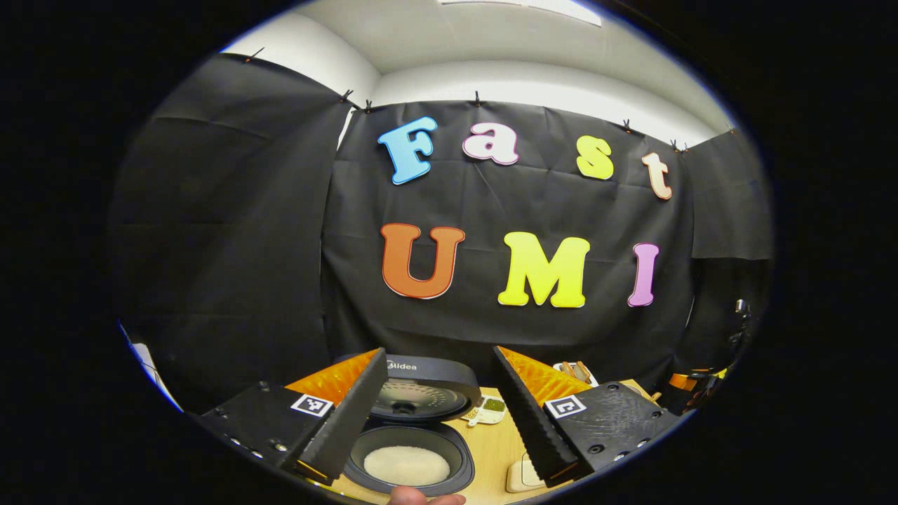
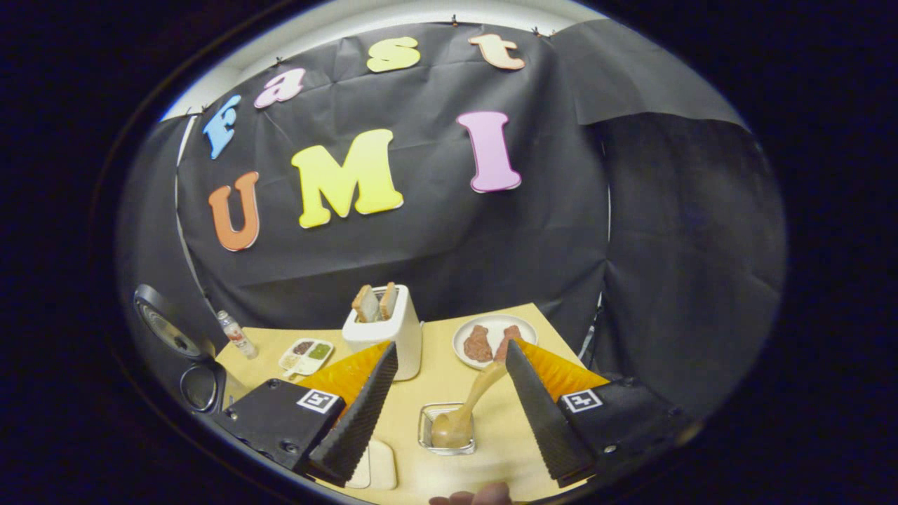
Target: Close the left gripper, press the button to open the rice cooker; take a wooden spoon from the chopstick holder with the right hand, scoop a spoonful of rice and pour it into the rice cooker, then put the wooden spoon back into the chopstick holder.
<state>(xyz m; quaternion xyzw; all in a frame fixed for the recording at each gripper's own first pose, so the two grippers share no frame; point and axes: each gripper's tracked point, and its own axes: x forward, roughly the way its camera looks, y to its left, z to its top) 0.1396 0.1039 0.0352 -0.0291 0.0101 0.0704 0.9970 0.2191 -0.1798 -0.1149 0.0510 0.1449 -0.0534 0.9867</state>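
Between wide-apart right tongs (image 2: 445, 410), wooden spoon (image 2: 466, 407) in glass holder (image 2: 447, 429); left tongs (image 1: 438, 414) apart above open rice cooker (image 1: 410, 449) w/ rice.

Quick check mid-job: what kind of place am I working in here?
Likely a mock kitchen in a cloth-walled recording booth: a wooden table carries an open rice cooker, a toaster with bread, and a plate of food.

The left gripper (image 1: 440, 410) and the right gripper (image 2: 449, 414) both stood with fingers spread wide and nothing between them, a fingertip (image 1: 410, 496) showing at the lower edge.
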